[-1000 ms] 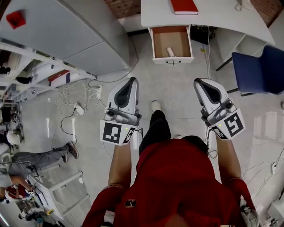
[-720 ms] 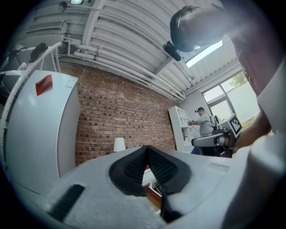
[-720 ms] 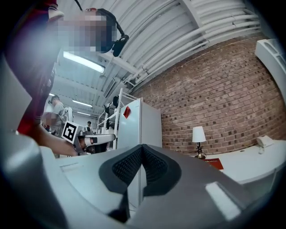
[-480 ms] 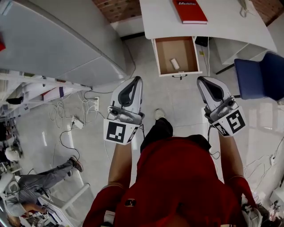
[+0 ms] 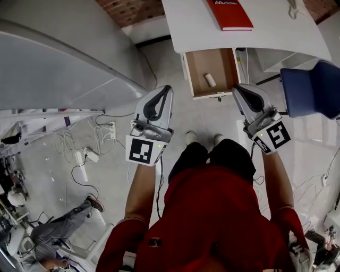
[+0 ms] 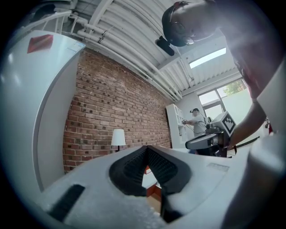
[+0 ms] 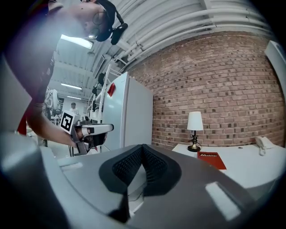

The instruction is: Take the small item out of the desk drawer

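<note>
Lying in drawer [image 5: 201, 65], small item [image 5: 210, 80], ahead of both jaws

Two grippers in play: the left gripper [image 5: 164, 89] and the right gripper [image 5: 239, 89]. One white desk [image 5: 186, 26], and one drawer [image 5: 195, 71] hanging open under it. One small white item [image 5: 210, 80] in there, just the one. One red book [image 5: 229, 13] on the desktop, one table lamp [image 7: 194, 123], one blue chair [image 5: 311, 93]. And two white shoes [image 5: 190, 138] on the floor.
</note>
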`<state>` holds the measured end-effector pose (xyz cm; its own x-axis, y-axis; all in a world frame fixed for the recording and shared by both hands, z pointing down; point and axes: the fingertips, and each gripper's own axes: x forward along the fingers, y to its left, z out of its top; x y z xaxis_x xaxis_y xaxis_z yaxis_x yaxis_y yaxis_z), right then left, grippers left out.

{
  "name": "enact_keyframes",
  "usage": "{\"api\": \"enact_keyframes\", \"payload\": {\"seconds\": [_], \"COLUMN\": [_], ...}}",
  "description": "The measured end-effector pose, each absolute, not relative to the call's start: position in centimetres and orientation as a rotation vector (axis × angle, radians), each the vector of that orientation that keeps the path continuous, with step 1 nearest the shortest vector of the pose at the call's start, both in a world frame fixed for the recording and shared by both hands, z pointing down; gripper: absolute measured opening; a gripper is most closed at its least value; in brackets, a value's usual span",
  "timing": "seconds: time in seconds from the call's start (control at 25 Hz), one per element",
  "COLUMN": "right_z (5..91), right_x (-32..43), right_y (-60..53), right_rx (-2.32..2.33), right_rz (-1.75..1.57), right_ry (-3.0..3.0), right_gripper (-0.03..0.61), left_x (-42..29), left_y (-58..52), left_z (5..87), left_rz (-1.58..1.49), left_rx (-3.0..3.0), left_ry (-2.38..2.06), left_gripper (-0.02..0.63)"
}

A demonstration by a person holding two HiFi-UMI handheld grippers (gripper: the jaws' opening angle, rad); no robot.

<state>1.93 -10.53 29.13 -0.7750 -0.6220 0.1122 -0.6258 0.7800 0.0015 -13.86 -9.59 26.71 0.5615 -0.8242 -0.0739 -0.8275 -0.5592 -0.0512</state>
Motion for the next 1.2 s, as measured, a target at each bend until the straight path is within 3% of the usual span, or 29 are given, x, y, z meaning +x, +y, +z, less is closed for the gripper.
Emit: {"api": "enact_keyframes", "payload": {"seconds": [0.6,1.2], "right_z": [36.7,53.5], "right_x": [1.2,1.0], "right_y": [-20.2,-25.3], "right_rx": [0.757,0.444], "right_rz": [0.102,0.19], "right_ry": [-2.734,-2.52], "right_gripper": [0.012,0.034], "left_x": [-12.5,-11.1], "left_y": [-18.1,-23.1], "left_z": [30.7,39.4], "left_rz": [0.044,-0.05], "left_rx": [-2.696,-2.685], "left_ry": [1.574,1.69], "left_gripper": [0.005,0.006]}}
